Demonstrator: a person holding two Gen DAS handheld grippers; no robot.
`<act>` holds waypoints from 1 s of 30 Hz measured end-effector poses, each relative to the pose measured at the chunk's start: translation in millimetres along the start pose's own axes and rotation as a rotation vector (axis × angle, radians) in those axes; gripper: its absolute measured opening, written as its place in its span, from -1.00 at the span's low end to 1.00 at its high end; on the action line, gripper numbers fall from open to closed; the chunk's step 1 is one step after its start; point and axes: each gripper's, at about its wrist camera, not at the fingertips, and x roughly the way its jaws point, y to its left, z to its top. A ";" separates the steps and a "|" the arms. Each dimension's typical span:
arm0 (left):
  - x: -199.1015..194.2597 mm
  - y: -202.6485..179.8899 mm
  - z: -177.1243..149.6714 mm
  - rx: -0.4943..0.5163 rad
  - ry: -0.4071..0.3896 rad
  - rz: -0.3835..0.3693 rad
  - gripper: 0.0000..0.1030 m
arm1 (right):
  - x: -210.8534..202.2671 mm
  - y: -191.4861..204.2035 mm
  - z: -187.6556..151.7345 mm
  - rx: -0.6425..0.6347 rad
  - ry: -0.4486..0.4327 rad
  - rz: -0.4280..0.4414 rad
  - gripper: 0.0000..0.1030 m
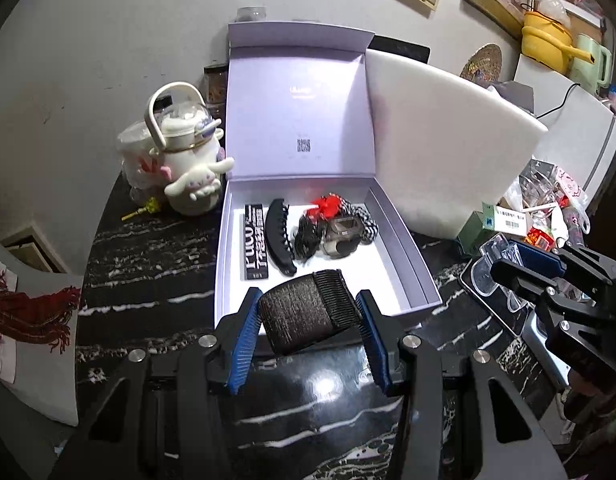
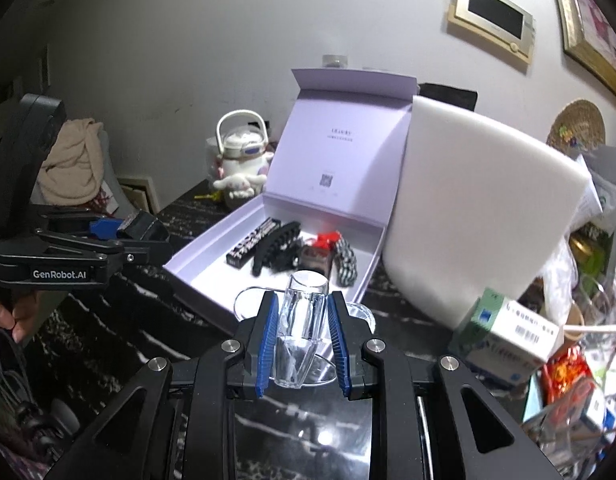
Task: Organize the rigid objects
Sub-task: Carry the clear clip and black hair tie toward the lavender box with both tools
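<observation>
My left gripper (image 1: 308,320) is shut on a dark brown hair comb (image 1: 304,312) and holds it over the near edge of an open lilac box (image 1: 404,248). The box holds a black bar (image 1: 255,240), a black claw clip (image 1: 280,240), a smoky clip (image 1: 340,236) and a checkered scrunchie with a red bow (image 1: 348,208). My right gripper (image 2: 302,340) is shut on a clear plastic hair clip (image 2: 302,336), just right of the box (image 2: 212,248). The right gripper also shows at the right of the left wrist view (image 1: 520,264).
A white character kettle (image 1: 188,160) stands left of the box. A white foam board (image 1: 448,148) leans right of the lid. Medicine boxes (image 2: 508,336) and clutter fill the right side. The table (image 1: 148,280) is black marble.
</observation>
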 end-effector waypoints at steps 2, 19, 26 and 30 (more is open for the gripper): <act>1.1 0.8 5.3 0.006 -0.008 0.003 -0.08 | 2.1 -1.0 5.0 -0.006 -0.007 -0.002 -0.51; 39.0 13.0 36.6 0.018 0.012 0.015 -0.08 | 46.1 -4.3 36.0 -0.058 -0.002 0.036 -0.51; 66.5 20.1 35.7 0.012 0.060 0.005 -0.08 | 74.2 -4.2 36.7 -0.051 0.037 0.061 -0.51; 80.4 20.3 33.2 0.012 0.068 -0.002 -0.08 | 86.1 -6.7 34.6 -0.042 0.049 0.090 -0.51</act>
